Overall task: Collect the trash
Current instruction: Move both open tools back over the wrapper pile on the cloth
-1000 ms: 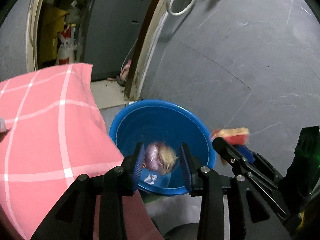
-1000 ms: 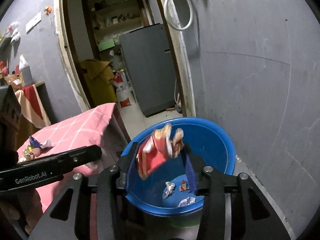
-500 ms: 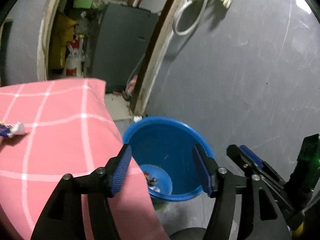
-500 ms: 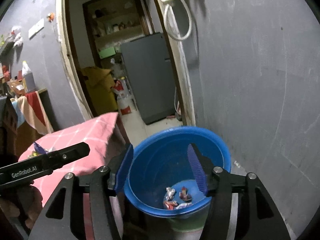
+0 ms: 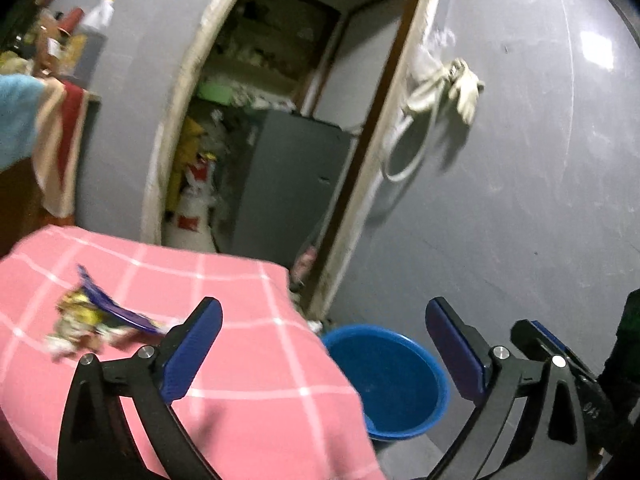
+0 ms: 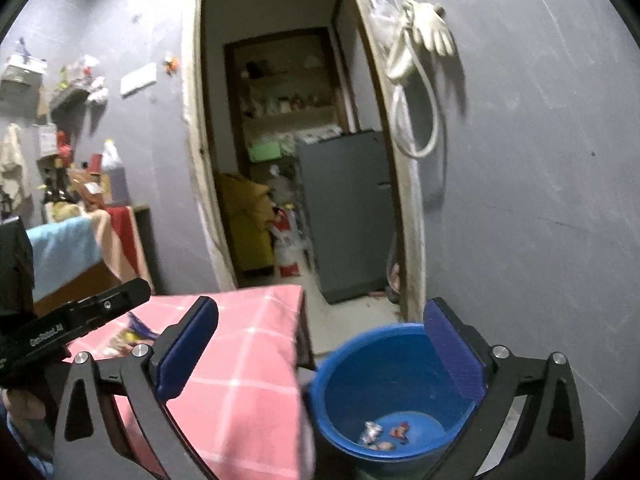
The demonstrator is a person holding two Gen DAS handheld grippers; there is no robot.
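Note:
A blue bucket [image 5: 386,380] stands on the floor beside a table with a pink checked cloth [image 5: 248,364]. In the right wrist view the bucket [image 6: 394,392] holds several scraps of trash [image 6: 386,434] at its bottom. More wrappers [image 5: 94,320] lie on the cloth at the left; they also show in the right wrist view [image 6: 128,338]. My left gripper [image 5: 322,352] is open and empty above the table's edge. My right gripper [image 6: 320,354] is open and empty above the bucket's near rim.
A grey wall [image 5: 520,200] rises right behind the bucket. A doorway [image 6: 304,160] leads to a room with a grey fridge [image 6: 348,212]. A cluttered shelf with draped towels [image 6: 76,240] stands at the far left. A hose and glove [image 6: 420,60] hang on the wall.
Both grippers opened and dropped their trash into the bucket, then rose and pulled back. The left gripper swung left towards the table, bringing the wrappers into view.

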